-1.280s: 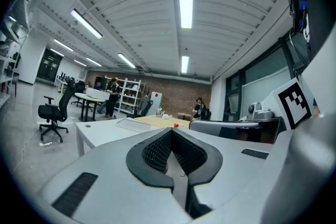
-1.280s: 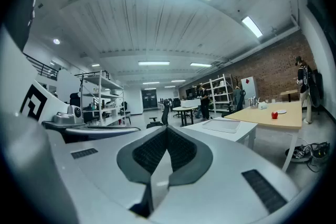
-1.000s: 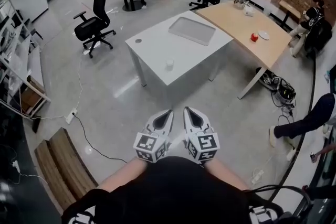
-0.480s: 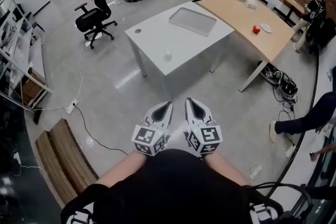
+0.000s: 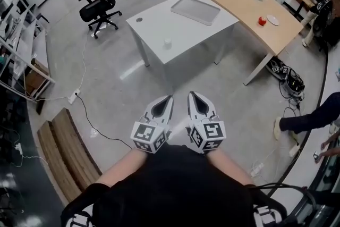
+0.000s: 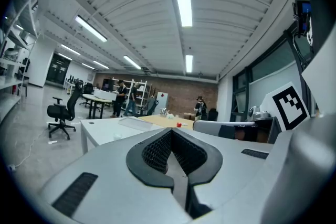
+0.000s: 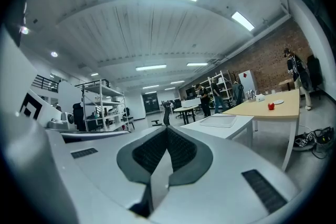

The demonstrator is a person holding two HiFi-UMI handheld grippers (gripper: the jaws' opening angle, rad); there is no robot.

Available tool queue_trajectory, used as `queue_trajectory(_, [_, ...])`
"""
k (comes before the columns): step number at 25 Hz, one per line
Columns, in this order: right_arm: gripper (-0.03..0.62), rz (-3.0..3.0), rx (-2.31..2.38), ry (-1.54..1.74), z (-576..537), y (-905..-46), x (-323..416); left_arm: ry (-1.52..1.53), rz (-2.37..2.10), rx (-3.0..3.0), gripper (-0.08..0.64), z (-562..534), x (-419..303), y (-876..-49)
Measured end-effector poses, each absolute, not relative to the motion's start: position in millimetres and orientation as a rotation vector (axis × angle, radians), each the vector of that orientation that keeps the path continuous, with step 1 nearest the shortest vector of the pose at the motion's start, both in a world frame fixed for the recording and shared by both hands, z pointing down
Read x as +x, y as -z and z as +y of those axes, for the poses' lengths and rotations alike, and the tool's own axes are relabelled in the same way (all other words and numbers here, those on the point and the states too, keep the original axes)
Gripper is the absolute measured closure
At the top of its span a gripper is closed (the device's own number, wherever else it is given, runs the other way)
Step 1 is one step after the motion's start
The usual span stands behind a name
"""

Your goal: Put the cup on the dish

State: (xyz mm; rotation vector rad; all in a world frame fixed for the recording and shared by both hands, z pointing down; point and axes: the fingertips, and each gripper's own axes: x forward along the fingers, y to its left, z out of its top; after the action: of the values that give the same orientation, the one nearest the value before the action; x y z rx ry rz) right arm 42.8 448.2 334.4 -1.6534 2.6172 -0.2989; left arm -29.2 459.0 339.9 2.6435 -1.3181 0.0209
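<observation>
A small white cup (image 5: 167, 42) stands on the white table (image 5: 159, 29), near its front edge. It also shows small in the left gripper view as the cup (image 6: 117, 136). A white dish (image 5: 273, 19) lies on the wooden table (image 5: 249, 5) beside a red object (image 5: 262, 20), and the right gripper view shows the dish (image 7: 279, 102) too. My left gripper (image 5: 169, 97) and right gripper (image 5: 191, 94) are held side by side over the floor, far short of both tables. Both are shut with nothing between the jaws.
A flat grey tray (image 5: 195, 10) lies on the white table's far half. Black office chairs (image 5: 98, 8) stand to the left, with a wooden bench (image 5: 64, 162) at lower left. Cables (image 5: 90, 119) run over the floor. A person's leg (image 5: 308, 117) is at the right.
Both grippers have shifted together with the person over the floor, staying shut. The tables now sit higher in the head view.
</observation>
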Motion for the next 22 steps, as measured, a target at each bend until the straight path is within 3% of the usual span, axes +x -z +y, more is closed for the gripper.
queue_trajectory(22, [0.580, 2.594, -1.620, 0.354, 419, -342, 76, -0.068, -1.356, 2.633, 0.563, 432, -3, -350])
